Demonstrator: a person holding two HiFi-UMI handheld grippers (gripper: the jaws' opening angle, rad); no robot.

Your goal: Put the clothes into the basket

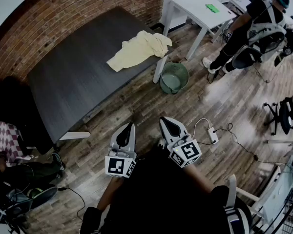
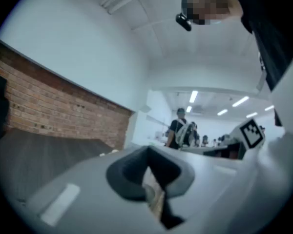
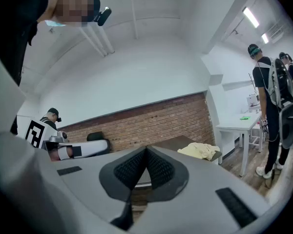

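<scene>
Both the left gripper (image 1: 131,126) and right gripper (image 1: 164,120) sit level near the person's body, fingers (image 3: 161,172) pressed together on nothing, probably because no reach has begun. One yellow garment (image 1: 139,48) lies crumpled at the far corner of the tabletop (image 1: 78,77), the green basket (image 1: 186,74) on the floor just beside that corner's leg.

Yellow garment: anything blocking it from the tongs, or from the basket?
Nothing visible. The left tongs and right tongs hang shut and empty over the floor, short of the table. The yellow garment lies at its far corner; the basket stands on the floor beside that corner, by a table leg.
</scene>
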